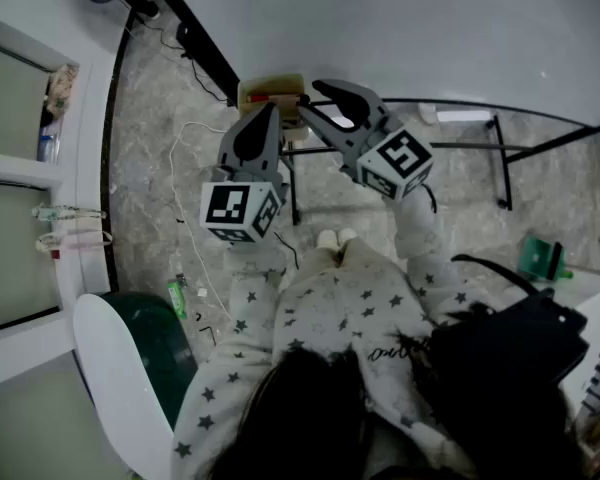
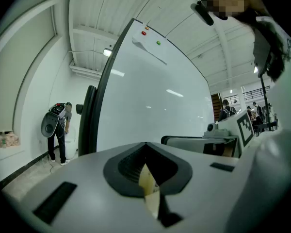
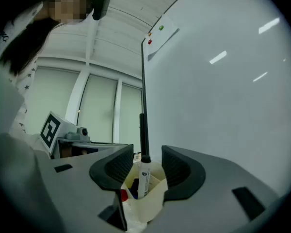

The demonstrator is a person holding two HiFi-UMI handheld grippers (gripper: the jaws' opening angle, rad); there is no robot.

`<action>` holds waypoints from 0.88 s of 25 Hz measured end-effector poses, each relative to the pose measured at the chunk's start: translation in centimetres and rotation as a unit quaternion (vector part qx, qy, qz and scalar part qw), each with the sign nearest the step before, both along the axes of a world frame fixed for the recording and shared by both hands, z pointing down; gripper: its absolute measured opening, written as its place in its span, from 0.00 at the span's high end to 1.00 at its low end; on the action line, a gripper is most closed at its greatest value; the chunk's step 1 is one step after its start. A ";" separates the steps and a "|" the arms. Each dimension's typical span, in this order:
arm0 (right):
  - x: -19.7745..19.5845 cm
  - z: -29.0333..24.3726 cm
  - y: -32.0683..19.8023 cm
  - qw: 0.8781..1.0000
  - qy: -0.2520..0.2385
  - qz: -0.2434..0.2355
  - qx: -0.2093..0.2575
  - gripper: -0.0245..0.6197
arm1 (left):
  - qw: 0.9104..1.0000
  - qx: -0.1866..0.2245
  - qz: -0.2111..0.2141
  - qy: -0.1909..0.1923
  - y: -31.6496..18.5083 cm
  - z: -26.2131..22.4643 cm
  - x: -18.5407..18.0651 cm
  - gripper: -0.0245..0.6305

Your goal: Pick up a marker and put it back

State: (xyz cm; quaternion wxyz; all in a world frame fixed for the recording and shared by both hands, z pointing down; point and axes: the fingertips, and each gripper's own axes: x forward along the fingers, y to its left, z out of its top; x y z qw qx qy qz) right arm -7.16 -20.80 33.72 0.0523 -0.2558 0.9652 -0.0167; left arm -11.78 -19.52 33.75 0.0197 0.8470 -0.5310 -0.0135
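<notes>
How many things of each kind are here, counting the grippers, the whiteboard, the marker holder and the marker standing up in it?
Grippers: 2, left gripper and right gripper
Whiteboard: 1
Marker holder: 1
Upright marker: 1
Total: 5

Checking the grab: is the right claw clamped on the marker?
No, the right claw stands open, with gaps either side of the marker standing in its cream holder.
</notes>
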 end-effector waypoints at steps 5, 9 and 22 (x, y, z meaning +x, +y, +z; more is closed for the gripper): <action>-1.2 2.0 0.6 1.000 0.014 -0.014 -0.016 0.68 | 1.000 -0.005 -0.008 0.004 0.9 0.8 -0.5 0.96; -1.4 3.1 0.5 0.999 0.035 -0.009 -0.016 0.69 | 1.000 -0.007 -0.004 0.004 1.3 1.3 -0.4 0.96; -2.1 3.6 0.6 0.999 0.040 -0.014 -0.025 0.85 | 1.000 -0.021 0.000 0.000 1.8 2.7 0.4 0.96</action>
